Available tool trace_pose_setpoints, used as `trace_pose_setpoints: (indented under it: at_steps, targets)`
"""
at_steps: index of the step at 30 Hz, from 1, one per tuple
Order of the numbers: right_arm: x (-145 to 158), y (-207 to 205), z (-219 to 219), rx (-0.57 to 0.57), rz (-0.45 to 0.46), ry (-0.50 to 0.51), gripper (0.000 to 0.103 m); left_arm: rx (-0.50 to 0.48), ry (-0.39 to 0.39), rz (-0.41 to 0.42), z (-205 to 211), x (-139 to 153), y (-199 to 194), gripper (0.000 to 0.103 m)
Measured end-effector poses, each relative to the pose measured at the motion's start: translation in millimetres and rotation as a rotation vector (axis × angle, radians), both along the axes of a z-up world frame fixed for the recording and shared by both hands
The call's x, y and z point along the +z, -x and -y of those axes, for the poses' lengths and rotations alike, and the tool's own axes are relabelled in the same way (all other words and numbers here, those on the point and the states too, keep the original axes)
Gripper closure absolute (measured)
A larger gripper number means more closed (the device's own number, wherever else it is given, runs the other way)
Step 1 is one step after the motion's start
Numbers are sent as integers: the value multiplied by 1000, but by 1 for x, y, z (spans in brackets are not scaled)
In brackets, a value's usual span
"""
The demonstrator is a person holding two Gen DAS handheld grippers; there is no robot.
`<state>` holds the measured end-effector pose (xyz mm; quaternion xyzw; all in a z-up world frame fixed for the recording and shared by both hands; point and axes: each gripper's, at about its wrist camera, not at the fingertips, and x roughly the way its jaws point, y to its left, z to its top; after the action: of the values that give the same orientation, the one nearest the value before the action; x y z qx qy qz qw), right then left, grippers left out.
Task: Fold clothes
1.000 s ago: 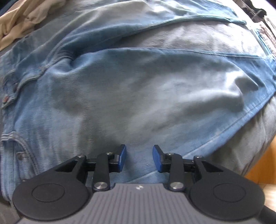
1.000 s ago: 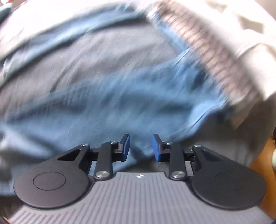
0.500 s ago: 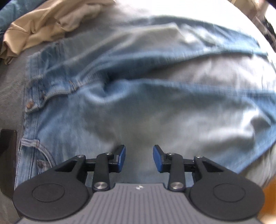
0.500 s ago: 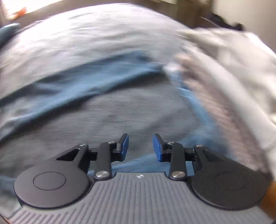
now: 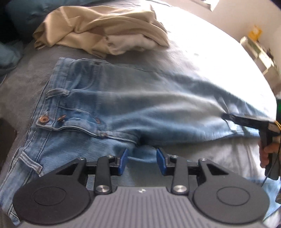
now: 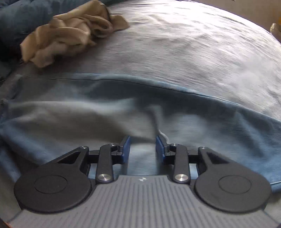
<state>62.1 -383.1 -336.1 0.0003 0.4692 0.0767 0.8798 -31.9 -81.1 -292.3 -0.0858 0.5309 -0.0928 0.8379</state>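
Observation:
Light blue jeans (image 5: 123, 105) lie flat on a grey bed, waistband with copper button at the left, legs running right. My left gripper (image 5: 141, 160) is open and empty, hovering over the crotch area near the front edge. My right gripper (image 6: 142, 149) is open and empty, low over a jeans leg (image 6: 105, 112). In the left wrist view the right gripper (image 5: 245, 121) shows at the far right, above the leg, held by a hand.
A crumpled beige garment (image 5: 105, 31) lies beyond the waistband; it also shows in the right wrist view (image 6: 70, 35). Dark blue bedding (image 6: 21, 15) sits at the far left. The grey bed sheet (image 6: 193, 43) stretches beyond the jeans. A shelf (image 5: 258, 50) stands at the right.
Both grippers have pulled back and up from the jeans, so more of the bed and the beige garment shows. Both stay open. The white patterned garment is out of the right view.

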Motion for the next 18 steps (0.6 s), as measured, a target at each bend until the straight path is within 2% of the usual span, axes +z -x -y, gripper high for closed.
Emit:
trace_pose_setpoints:
  at_steps: [1,2,5,9,11,13,18]
  targets:
    - [-1,-2,14,-21,-3,-5,73,10,13,3,-5,0,-1,65]
    - [0,-6,26,-78,-12,49,69,16,20,11,-9,1,-1,64]
    - [8,-14,67,-294,-51,105,66,46,41,32,-25,5,-3,63]
    - [31,-21,58,-313,-47,91,66,117,66,67,-50,14,-16,62]
    - [44,-31,17,-176,-13,45,65,150,55,80,-62,15,-27,62]
    - [54,-47,-33,2,10,-21,61,169,10,94,-72,14,-41,62]
    - [65,-94,-173,463,8,-189,52,150,-49,82,-90,4,-70,61]
